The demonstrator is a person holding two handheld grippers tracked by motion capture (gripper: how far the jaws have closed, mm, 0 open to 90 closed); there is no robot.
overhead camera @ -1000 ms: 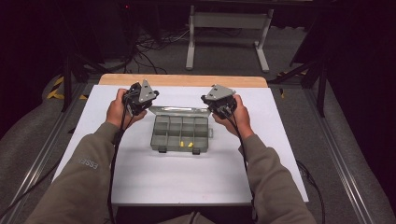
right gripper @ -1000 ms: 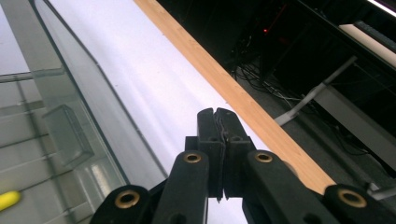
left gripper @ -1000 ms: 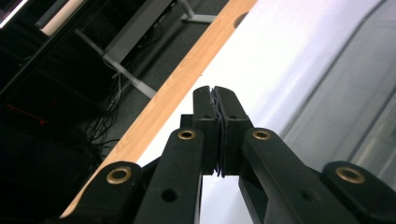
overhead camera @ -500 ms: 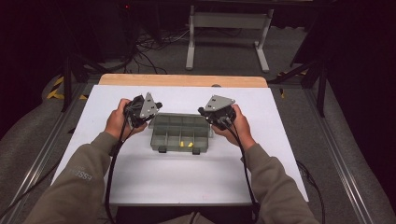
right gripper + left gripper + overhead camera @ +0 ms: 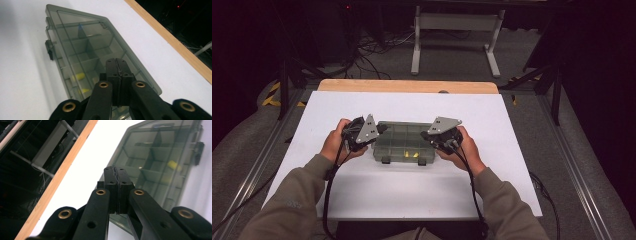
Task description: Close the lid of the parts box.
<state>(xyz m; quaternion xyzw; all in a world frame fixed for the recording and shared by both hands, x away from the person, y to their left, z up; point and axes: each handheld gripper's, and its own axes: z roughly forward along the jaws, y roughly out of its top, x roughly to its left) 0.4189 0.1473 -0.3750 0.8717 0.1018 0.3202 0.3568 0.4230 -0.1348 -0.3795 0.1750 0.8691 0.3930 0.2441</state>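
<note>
A smoky clear plastic organiser box (image 5: 404, 142) lies with its lid down in the middle of the white table top (image 5: 412, 107); its inner dividers show, with small yellow pieces (image 5: 413, 154) in a front compartment. My left gripper (image 5: 381, 130) sits at the box's left end and my right gripper (image 5: 428, 136) at its right end. The left gripper (image 5: 116, 170), jaws pressed together with nothing between them, hovers over the box (image 5: 160, 157). The right gripper (image 5: 117, 62) is likewise shut and empty above the box (image 5: 85, 47), close to yellow pieces (image 5: 79, 76).
A wooden strip (image 5: 407, 86) edges the table's far side. Beyond it stand a metal frame (image 5: 454, 30) and loose cables on grey floor. Two black latches (image 5: 386, 160) sit on the box's near side. Bare white table lies in front of the box.
Both grippers have come toward me and inward, from the box's far corners to its left and right ends. The box has shifted nearer along with them.
</note>
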